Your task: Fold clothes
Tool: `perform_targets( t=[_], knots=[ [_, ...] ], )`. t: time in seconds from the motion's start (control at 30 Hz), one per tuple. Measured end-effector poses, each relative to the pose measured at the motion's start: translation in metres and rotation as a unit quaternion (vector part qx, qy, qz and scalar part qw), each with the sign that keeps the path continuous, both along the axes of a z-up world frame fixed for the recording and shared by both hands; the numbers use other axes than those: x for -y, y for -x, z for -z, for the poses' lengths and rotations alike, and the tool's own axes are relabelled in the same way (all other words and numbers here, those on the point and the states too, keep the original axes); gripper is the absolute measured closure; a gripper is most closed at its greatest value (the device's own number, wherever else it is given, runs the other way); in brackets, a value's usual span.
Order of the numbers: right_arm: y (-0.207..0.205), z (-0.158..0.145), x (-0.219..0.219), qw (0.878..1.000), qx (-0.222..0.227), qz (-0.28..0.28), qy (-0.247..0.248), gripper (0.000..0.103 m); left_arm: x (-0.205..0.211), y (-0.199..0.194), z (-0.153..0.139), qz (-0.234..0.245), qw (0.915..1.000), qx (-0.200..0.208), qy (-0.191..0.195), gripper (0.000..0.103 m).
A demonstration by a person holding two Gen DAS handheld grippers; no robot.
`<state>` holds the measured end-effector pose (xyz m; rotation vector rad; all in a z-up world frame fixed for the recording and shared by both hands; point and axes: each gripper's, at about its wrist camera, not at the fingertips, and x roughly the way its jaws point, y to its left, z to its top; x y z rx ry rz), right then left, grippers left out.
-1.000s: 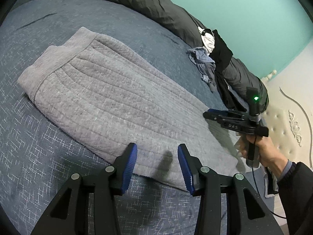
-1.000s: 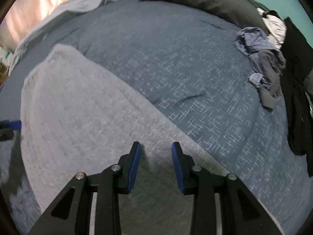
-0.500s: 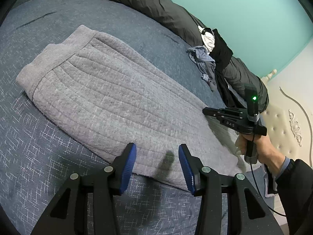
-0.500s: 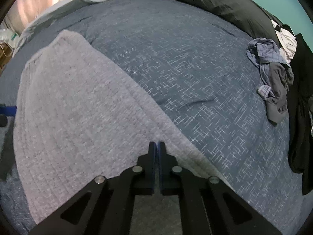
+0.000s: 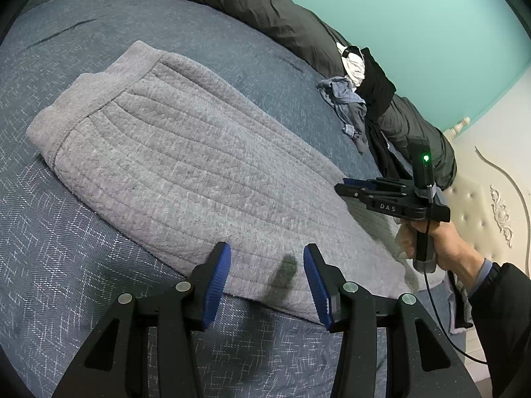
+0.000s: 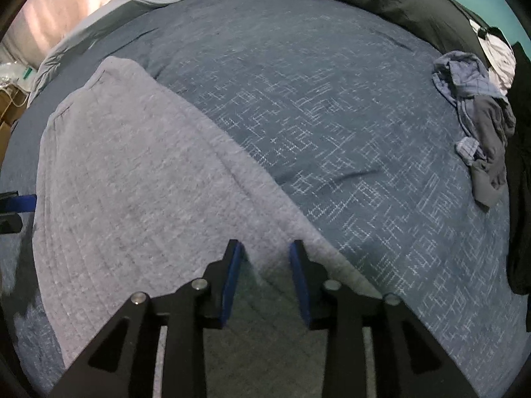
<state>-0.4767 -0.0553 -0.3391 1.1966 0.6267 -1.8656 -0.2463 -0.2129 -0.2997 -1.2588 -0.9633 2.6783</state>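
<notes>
One grey garment (image 5: 186,172) flat on the bed (image 5: 59,248), lower edge cut off. Left gripper (image 5: 267,278) half open, empty; right gripper (image 6: 267,265) opening, narrow, over fabric.

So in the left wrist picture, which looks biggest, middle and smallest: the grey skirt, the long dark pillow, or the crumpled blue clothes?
1. Grey skirt, biggest, though it also lies nearest the camera.
2. Long dark pillow, further away, so its real size against the skirt is unsure.
3. Crumpled blue clothes, clearly smallest.
</notes>
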Motion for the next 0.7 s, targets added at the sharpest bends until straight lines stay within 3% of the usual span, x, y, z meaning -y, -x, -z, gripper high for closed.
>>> perform_targets(
  t=[0.03,0.1,0.53,0.7],
  knots=[
    [-0.001,0.0,0.0,1.0,-0.005,-0.004,-0.002,0.095,0.0,0.0,0.0,0.0,1.0,0.0,0.0,0.053],
    [-0.006,-0.001,0.001,1.0,-0.018,-0.012,-0.006,0.097,0.0,0.0,0.0,0.0,1.0,0.0,0.0,0.053],
    [0.007,-0.043,0.007,0.995,-0.095,0.029,0.015,0.099,0.001,0.001,0.001,-0.001,1.0,0.0,0.0,0.053],
    [0.0,-0.025,-0.005,0.996,-0.08,0.044,-0.007,0.099,0.002,0.001,0.003,-0.002,1.0,0.001,0.0,0.053]
  ],
)
